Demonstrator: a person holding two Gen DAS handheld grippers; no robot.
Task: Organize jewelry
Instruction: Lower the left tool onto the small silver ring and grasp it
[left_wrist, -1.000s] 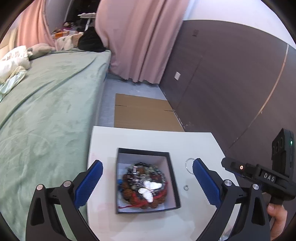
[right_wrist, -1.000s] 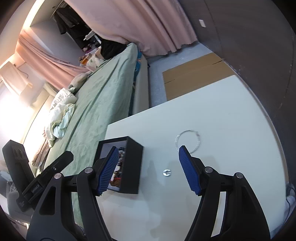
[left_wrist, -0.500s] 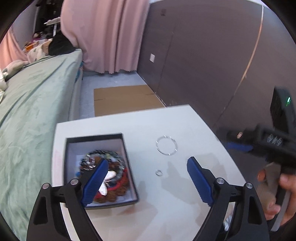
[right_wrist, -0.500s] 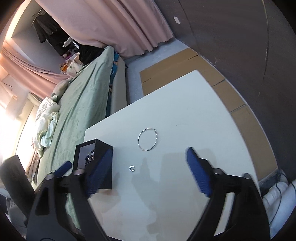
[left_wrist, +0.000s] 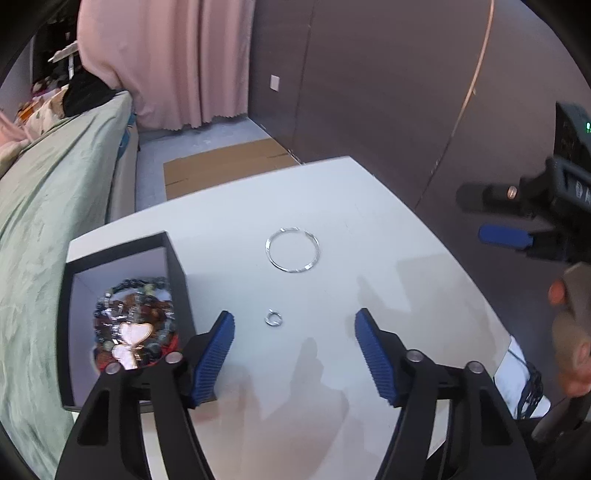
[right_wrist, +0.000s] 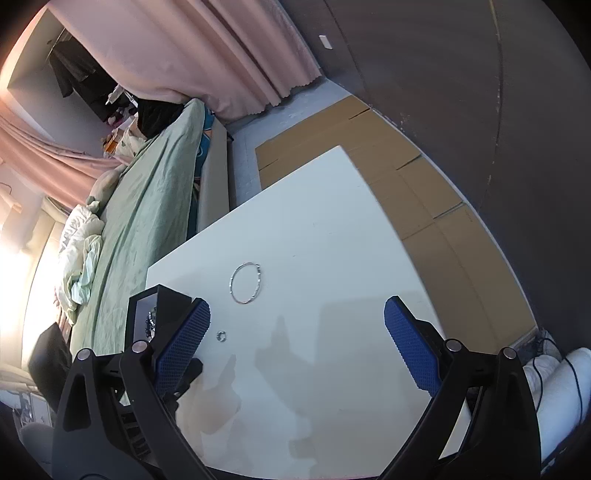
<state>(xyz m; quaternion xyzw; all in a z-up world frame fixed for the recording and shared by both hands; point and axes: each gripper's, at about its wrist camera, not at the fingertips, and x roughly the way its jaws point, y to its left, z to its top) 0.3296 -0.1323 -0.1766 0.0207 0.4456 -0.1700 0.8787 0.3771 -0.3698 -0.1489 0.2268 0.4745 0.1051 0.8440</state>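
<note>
Left wrist view: left gripper (left_wrist: 293, 352), jaws just narrowing yet empty, hovers over the small ring (left_wrist: 273, 318) near the box (left_wrist: 177, 258). Better to straddle the ring squarely before pinching. Right gripper (right_wrist: 295, 339) gapes wide, empty.

Silver bangle (left_wrist: 292, 250) and ring (left_wrist: 273, 318) lie beside jewelry-filled box (left_wrist: 177, 258).

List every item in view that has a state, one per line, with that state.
Black box: lid off, holding a heap of beaded jewelry.
Silver bangle: flat on the white table, outside the box.
Small ring: on the table, outside the box, untouched.
Left claw: open, has just been closing, nothing gripped.
Right claw: open, empty.
</note>
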